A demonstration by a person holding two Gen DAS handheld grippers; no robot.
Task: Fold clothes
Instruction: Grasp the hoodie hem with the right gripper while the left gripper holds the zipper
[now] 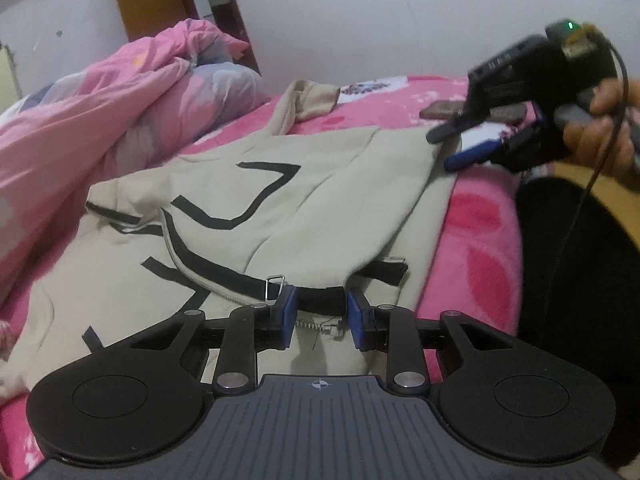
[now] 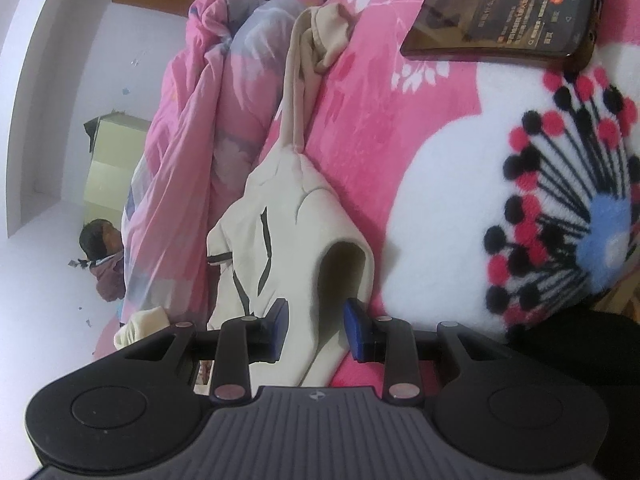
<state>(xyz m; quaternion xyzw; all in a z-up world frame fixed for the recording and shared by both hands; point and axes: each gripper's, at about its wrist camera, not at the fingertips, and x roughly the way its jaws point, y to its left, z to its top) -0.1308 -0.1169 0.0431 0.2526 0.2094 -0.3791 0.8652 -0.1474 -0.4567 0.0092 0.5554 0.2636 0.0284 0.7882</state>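
two hand-held grippers over a beige jacket (image 1: 280, 216) on a pink bed (image 1: 472, 232): left hand-held gripper (image 1: 321, 317) part open around its black hem, right hand-held gripper (image 2: 316, 330) part open astride a fold, grip unclear.

Even, soft indoor light with faint shadows; strong fisheye bending at the edges; right tongs (image 1: 452, 148) smeared by motion blur.

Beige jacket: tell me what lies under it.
The beige jacket lies on a pink floral blanket, which shows around its edges. Whatever is beneath the jacket's middle is covered.
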